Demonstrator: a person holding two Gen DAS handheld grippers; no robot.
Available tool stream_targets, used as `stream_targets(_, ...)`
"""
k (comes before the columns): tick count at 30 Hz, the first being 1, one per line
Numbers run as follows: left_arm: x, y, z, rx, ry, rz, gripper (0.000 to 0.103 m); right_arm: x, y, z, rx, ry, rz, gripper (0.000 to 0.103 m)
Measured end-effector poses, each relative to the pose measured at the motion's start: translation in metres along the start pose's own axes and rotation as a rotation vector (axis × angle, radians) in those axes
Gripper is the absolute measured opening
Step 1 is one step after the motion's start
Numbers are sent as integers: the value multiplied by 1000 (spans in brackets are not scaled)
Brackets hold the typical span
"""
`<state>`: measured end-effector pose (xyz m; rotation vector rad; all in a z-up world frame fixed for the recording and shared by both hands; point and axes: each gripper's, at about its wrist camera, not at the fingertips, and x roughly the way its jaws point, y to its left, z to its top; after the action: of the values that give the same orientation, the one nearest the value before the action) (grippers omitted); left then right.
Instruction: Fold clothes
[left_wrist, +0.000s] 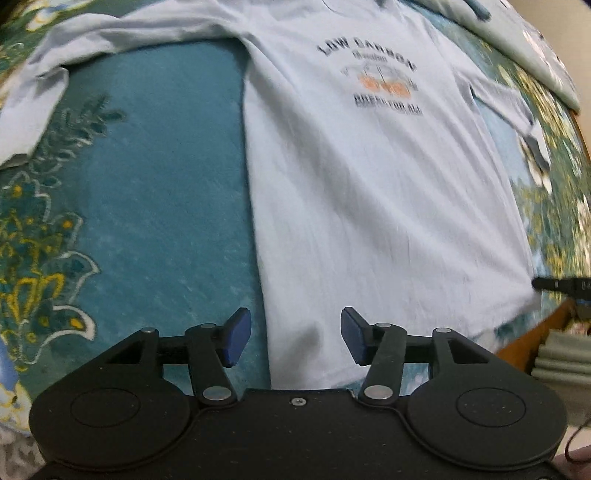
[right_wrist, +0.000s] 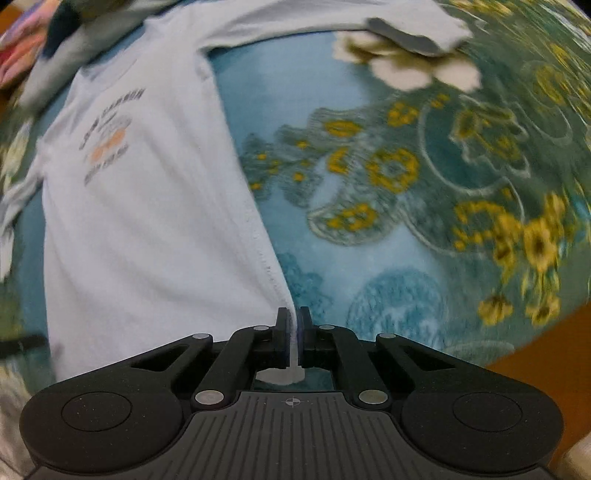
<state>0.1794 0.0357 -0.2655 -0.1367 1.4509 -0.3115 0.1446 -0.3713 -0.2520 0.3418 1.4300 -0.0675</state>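
We have the pale blue T-shirt (left_wrist: 369, 192) spread face up on a teal floral bedspread (left_wrist: 155, 177), sleeves out to either side and hem nearest us. The right hand-held gripper (right_wrist: 294, 332) is pinched tight on the shirt's bottom corner at the side seam, a thin strip of fabric showing between its blue pads. The left hand-held gripper (left_wrist: 295, 338) hangs about half open over the opposite hem corner; the cloth edge lies under the gap, but neither pad presses it, so it holds nothing.

Our main worry is the uneven start. If we lift with the right before the left has bitten, the shirt would swing from one corner, skew, and drag its sleeves into a bunch. The left jaws straddle the very edge of the cloth, so closing there might catch only one layer or miss it and nip the plush bedspread instead. The right grip is shallow, near the seam, and a firm tug could pull the fabric out. The soft, grippy cover may also hold the shirt back and wrinkle it.

On the chest we read "LOW CARBON" in dark capitals above an orange graphic (left_wrist: 386, 85); the small line between is illegible, and the bottom line seems to end "FOR ALL", its first word too blurred to read.
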Motion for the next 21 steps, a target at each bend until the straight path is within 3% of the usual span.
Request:
stream_targets(5, 11, 8, -6, -13, 18, -40, 48, 7, 9, -1, -12, -23, -43, 2)
stream_targets(8, 13, 11, -8, -42, -2, -48, 25, 6, 3, -4, -1, -28, -46, 3)
stream_targets(10, 11, 14, -10, -69, -16, -54, 4, 4, 5, -4, -6, -31, -52, 3)
stream_targets(16, -7, 13, -21, -84, -71, 2, 0, 5, 13, -3, -33, -22, -69, 3)
stream_targets(21, 1, 16, -21, -137, -60, 5, 0, 14, 18, -3, -66, 26, -85, 4)
